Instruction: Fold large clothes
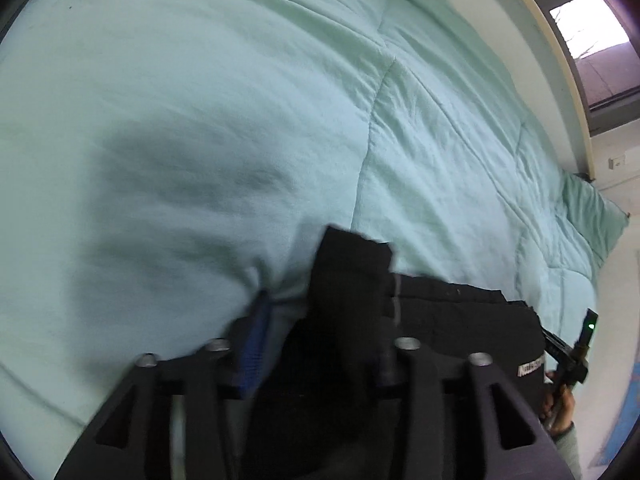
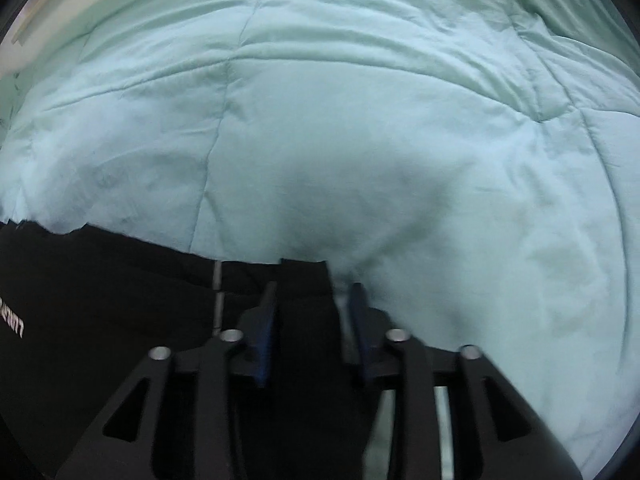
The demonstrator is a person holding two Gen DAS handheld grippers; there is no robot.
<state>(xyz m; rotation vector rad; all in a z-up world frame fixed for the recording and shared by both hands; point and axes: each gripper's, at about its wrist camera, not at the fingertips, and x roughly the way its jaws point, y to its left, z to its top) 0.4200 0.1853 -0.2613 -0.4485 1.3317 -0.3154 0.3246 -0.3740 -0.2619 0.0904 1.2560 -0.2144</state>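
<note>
A black garment (image 1: 460,320) with white lettering lies folded on a mint-green quilt (image 1: 240,100). One corner of it stands up between the jaws of my left gripper (image 1: 324,320). The blue left pad (image 1: 256,340) is clear of the cloth, and the cloth hides the other finger. In the right wrist view the same garment (image 2: 100,300) spreads to the left, and a narrow flap of it rises inside my right gripper (image 2: 314,292). That gripper's jaws are parted, with a gap showing beside its right pad (image 2: 360,320). The right gripper (image 1: 580,352) and the hand (image 1: 560,404) holding it also show at the left view's edge.
The quilt (image 2: 360,120) covers the bed in both views. A pillow (image 1: 596,216) in the same green lies at the far end. A pale wall runs along the bed's far side, with a window (image 1: 592,24) above it.
</note>
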